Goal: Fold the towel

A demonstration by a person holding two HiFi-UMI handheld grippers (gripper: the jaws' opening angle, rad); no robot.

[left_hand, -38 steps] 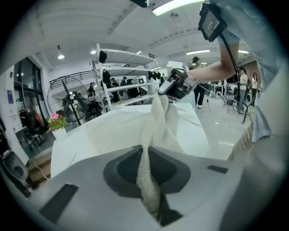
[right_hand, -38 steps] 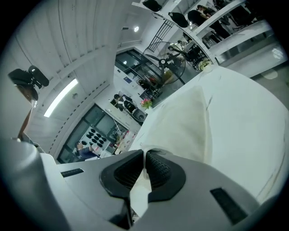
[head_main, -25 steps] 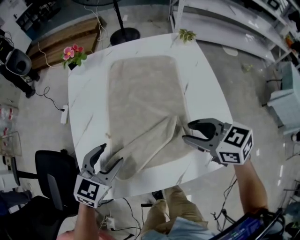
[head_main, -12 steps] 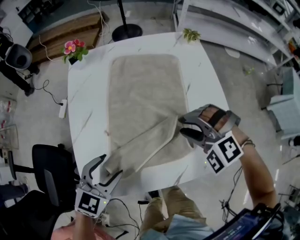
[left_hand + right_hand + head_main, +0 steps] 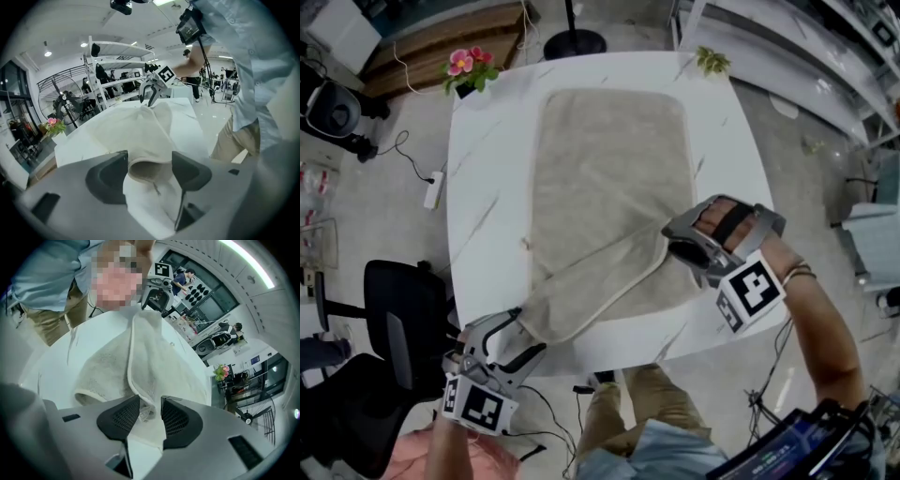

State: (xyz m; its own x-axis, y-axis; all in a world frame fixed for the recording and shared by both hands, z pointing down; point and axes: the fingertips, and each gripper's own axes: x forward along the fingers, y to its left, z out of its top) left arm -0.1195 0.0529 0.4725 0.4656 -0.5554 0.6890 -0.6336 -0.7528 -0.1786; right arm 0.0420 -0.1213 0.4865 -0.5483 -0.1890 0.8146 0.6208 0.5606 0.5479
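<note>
Right tool [image 5: 667, 240] narrowed onto a raised pleat of the beige towel [image 5: 609, 169], dark ribbed pads meeting cloth on both sides. Jaws just been closing, with the towel's hemmed edge between them. Grip sited on the long edge of the towel farthest from the flower pot [image 5: 467, 67], well down toward the end away from that pot.

Left tool [image 5: 530, 331] spread wide, at the towel corner that is also on the end away from the flower pot but on the pot's own side. A soft loop of cloth between its pads, round and unsquashed. Judged as framed rather than pinched, so no firm hold there yet.

Between the two tools, a slanting ridge of lifted cloth. Beyond it, toward the flower pot, the rest of the towel flat and spread on the white marbled tabletop [image 5: 487, 159], its far corners untouched.

Progress, judged from this: very early. No fold laid, no edge brought over, only the end away from the flower pot gathered and partly taken up. Still to do: clamp the left corner, lift both corners together, carry that end across to the end near the flower pot, match the hems, let go, and likely fold once more.
</note>
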